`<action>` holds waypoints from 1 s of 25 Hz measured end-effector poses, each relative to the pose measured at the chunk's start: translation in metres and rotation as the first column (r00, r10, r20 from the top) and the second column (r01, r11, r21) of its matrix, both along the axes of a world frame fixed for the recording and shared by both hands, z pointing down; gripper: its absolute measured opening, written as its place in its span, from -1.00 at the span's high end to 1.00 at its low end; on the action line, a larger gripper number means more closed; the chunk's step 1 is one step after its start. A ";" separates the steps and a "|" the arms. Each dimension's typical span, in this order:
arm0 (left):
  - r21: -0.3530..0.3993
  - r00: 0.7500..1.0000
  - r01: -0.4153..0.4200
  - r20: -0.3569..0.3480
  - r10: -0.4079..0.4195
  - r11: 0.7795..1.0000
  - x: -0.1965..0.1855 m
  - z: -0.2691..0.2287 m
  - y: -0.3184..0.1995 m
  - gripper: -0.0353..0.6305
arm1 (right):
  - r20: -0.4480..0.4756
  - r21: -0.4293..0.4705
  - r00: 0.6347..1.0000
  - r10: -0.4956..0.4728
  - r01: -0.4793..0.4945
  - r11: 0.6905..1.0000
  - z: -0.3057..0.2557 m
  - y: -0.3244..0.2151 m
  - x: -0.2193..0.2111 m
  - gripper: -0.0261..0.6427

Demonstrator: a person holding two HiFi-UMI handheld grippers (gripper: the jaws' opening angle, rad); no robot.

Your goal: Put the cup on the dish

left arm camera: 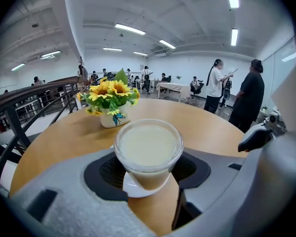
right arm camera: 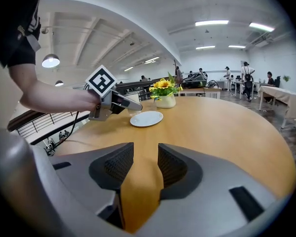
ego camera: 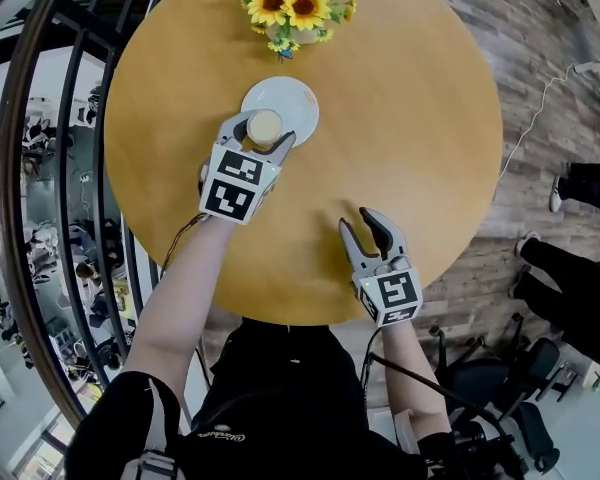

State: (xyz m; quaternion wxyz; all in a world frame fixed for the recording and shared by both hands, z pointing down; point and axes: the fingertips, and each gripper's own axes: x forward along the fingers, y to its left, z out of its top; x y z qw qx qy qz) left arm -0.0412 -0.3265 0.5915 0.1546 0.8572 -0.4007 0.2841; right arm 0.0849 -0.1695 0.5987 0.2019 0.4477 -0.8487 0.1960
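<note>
A clear cup (ego camera: 264, 128) of pale creamy liquid sits between the jaws of my left gripper (ego camera: 264, 132), which is shut on it. In the left gripper view the cup (left arm camera: 148, 149) hangs over the near edge of the white dish (left arm camera: 138, 185). From the head view the dish (ego camera: 290, 103) lies on the round wooden table, just in front of the flower pot. My right gripper (ego camera: 365, 224) rests low over the table's near right part, jaws apart with nothing between them (right arm camera: 140, 169). The right gripper view shows the dish (right arm camera: 146, 118) and the left gripper (right arm camera: 119, 102) beside it.
A small pot of sunflowers (ego camera: 292, 8) stands at the table's far edge, right behind the dish. A dark metal railing (ego camera: 50, 168) curves along the left. People stand in the room beyond the table (left arm camera: 249, 100). An office chair (ego camera: 500, 388) is at lower right.
</note>
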 end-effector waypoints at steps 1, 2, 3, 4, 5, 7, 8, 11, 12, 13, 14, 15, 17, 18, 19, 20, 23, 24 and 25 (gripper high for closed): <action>-0.006 1.000 0.005 -0.001 -0.005 1.000 0.000 0.005 -0.009 0.13 | -0.003 -0.002 1.000 -0.002 0.002 1.000 0.002 -0.001 0.000 0.46; -0.008 1.000 0.009 0.003 -0.009 1.000 0.000 0.009 -0.016 0.13 | -0.002 -0.004 1.000 -0.001 0.001 1.000 0.003 -0.001 0.000 0.46; -0.009 1.000 0.013 0.009 -0.013 1.000 0.000 0.011 -0.023 0.13 | 0.000 -0.007 1.000 0.001 -0.001 1.000 0.004 -0.002 0.000 0.46; -0.009 1.000 0.015 0.017 -0.015 1.000 0.000 0.013 -0.028 0.14 | 0.000 -0.010 1.000 0.002 -0.002 1.000 0.005 -0.003 0.000 0.46; -0.011 1.000 0.016 0.025 -0.016 1.000 0.001 0.016 -0.033 0.13 | -0.002 -0.012 1.000 0.001 -0.001 1.000 0.006 -0.003 0.000 0.46; -0.019 0.999 0.016 0.038 -0.015 1.000 0.001 0.022 -0.039 0.14 | -0.011 -0.015 1.000 -0.007 0.007 1.000 0.006 -0.005 0.000 0.46; -0.023 0.999 0.016 0.044 -0.015 1.000 0.001 0.025 -0.040 0.13 | -0.015 -0.015 1.000 -0.012 0.011 1.000 0.006 -0.005 0.000 0.46; -0.035 0.999 0.019 0.051 -0.018 0.999 0.002 0.031 -0.042 0.14 | -0.013 -0.016 1.000 -0.009 0.009 1.000 0.006 -0.007 0.002 0.46; -0.039 0.999 0.021 0.051 -0.019 0.999 0.002 0.032 -0.042 0.13 | -0.013 -0.017 1.000 -0.007 0.006 1.000 0.006 -0.008 0.003 0.46; -0.043 0.999 0.020 0.051 -0.018 0.999 0.003 0.034 -0.043 0.13 | -0.014 -0.018 1.000 -0.005 0.004 1.000 0.006 -0.008 0.004 0.46; -0.045 0.998 0.018 0.054 -0.015 0.999 0.004 0.035 -0.043 0.13 | -0.014 -0.019 1.000 -0.003 0.003 1.000 0.007 -0.009 0.004 0.46; -0.047 0.998 0.014 0.058 -0.011 0.999 0.005 0.036 -0.043 0.13 | -0.015 -0.020 1.000 -0.003 0.003 1.000 0.007 -0.010 0.005 0.46; -0.045 0.998 0.007 0.069 -0.004 0.999 0.006 0.039 -0.044 0.13 | -0.017 -0.021 1.000 -0.005 0.004 1.000 0.008 -0.011 0.005 0.46; -0.044 0.997 0.005 0.073 -0.002 0.999 0.006 0.040 -0.044 0.13 | -0.018 -0.022 1.000 -0.006 0.006 1.000 0.009 -0.011 0.005 0.46; -0.046 0.997 0.004 0.074 0.000 0.999 0.006 0.040 -0.043 0.13 | -0.018 -0.022 1.000 -0.007 0.006 1.000 0.009 -0.012 0.005 0.46; -0.049 0.997 0.003 0.072 0.001 0.999 0.007 0.041 -0.043 0.13 | -0.018 -0.022 1.000 -0.006 0.006 1.000 0.009 -0.012 0.005 0.46; -0.058 0.998 -0.001 0.066 0.004 0.998 0.009 0.042 -0.043 0.14 | -0.018 -0.021 1.000 -0.004 0.003 1.000 0.009 -0.013 0.005 0.46; -0.061 0.998 -0.003 0.062 0.007 0.998 0.009 0.042 -0.043 0.13 | -0.020 -0.021 1.000 -0.003 0.003 1.000 0.010 -0.012 0.005 0.46; -0.063 0.998 -0.006 0.060 0.010 0.998 0.010 0.042 -0.044 0.14 | -0.021 -0.021 1.000 -0.003 0.002 1.000 0.011 -0.012 0.005 0.46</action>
